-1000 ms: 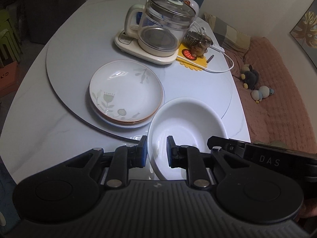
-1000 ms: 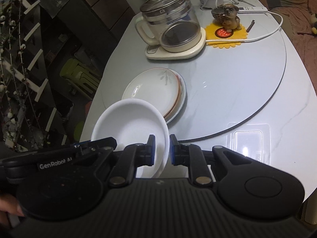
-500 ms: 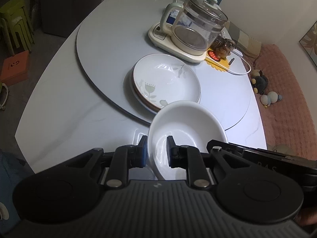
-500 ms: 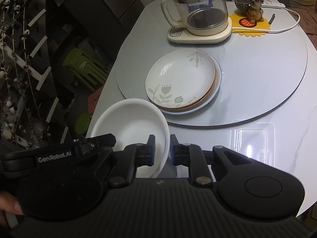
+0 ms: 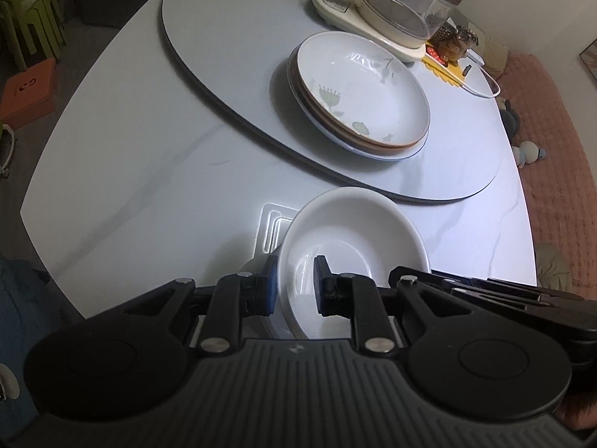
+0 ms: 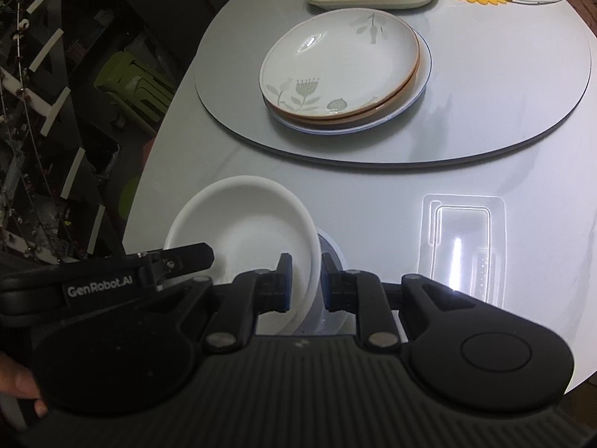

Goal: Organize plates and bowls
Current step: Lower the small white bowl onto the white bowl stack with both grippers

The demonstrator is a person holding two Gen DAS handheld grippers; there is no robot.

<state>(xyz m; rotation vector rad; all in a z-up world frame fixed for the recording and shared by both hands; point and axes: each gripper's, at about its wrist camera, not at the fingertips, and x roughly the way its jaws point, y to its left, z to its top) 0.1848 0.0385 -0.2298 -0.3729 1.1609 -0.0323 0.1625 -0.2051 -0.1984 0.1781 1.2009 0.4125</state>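
Bowl: white bowl (image 5: 354,246) sits low in the frame, centre, tilted, with your two grippers on opposite sides of its rim; in the right wrist view the same white bowl (image 6: 242,231) lies lower left of centre, over the near strip of the table (image 6: 373,186).
Left jaws: your left gripper (image 5: 295,283) is clenched on the bowl's near-left rim, one pad outside the wall, one inside.
Right jaws: your right gripper (image 6: 304,283) is clamped on the right-hand rim, the wall pinched between the pads.
Stack: plate stack (image 5: 358,93) rests on the turntable (image 5: 224,56), up and right of centre, the flowered dish on top; well apart from the bowl, beyond the turntable's dark edge.
Key relation: the stack lies straight ahead of both jaws and further up the frame; neither hand looks nearer, since you share the load.
Pose: both grippers pitch steeply down toward the tabletop, side by side; a thumb shows at lower left of the right view.
Beneath: a grey rounded shape (image 6: 328,254) shows under the bowl by the right pads; you cannot tell what it is.
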